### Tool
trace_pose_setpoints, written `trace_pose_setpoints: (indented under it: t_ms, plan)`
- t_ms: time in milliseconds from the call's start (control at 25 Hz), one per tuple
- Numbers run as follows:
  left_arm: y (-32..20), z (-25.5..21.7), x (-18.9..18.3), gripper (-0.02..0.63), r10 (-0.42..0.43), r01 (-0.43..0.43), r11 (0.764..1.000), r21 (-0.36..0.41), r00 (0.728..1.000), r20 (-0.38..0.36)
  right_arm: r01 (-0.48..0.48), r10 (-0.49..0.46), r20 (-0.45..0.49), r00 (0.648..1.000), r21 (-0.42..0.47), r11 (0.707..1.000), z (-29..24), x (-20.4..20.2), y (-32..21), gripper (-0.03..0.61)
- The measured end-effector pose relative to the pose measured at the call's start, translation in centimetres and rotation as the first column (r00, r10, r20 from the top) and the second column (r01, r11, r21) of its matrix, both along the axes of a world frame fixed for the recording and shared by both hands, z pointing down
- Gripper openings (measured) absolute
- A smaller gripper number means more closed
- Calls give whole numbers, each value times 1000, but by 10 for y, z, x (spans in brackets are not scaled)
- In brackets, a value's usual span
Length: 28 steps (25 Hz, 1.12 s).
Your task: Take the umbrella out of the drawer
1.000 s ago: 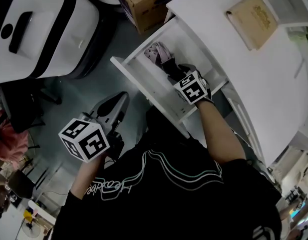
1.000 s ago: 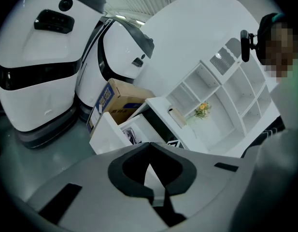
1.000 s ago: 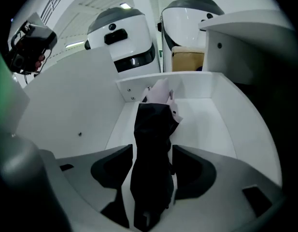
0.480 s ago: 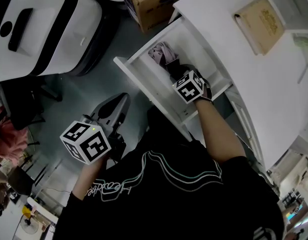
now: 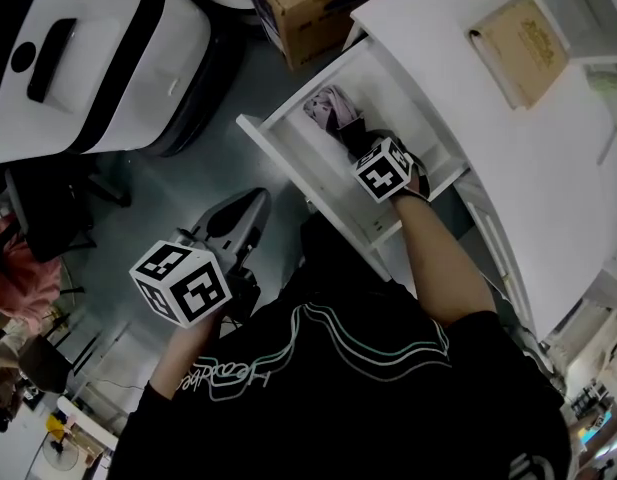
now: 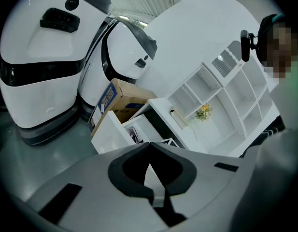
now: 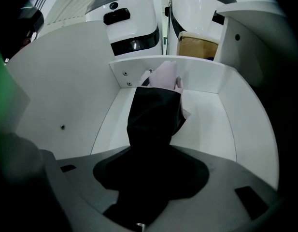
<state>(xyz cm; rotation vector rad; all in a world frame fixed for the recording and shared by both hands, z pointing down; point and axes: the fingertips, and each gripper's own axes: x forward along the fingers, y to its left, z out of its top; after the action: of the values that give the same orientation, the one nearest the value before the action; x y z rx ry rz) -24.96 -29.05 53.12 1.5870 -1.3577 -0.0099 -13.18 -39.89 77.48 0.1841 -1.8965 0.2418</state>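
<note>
Head view: the umbrella (image 5: 333, 108) lies folded in the open drawer (image 5: 288, 143), pink cloth at the far end and a black sleeve nearer you. Your right gripper (image 5: 360, 143) is down inside the drawer over that black part, while your left gripper (image 5: 238, 218) hangs low over the floor, well apart from it

Left gripper view: its jaws meet at the tips with nothing between them

Right gripper view: the jaws stand wide and have just been closing, with the black sleeve filling the gap between them; no firm pinch shows yet. Expect a light thing, soft and slippery on the outside with a stiff core, so take hold across the thick black middle, not the loose pink cloth, and squeeze until you feel the core
</note>
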Motion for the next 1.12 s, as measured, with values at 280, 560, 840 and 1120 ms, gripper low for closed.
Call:
trace_pose_setpoints:
  t_ms: [280,560,840,1120]
  plan:
    - [14,-14,6,20,8,-8,999,39,1000,1,-30,30,11,999,11,999,-25,9,5,209]
    - [38,-43,22,20,31,-32,995,98,999,13,-112,108,90,990,40,993,-78,34,25,209]
    - [73,-82,67,20,97,-101,980,174,995,31,-217,195,257,947,63,974,-169,69,65,209]
    - [118,-144,109,20,170,-191,945,266,980,100,-287,218,467,857,82,954,-280,100,135,209]
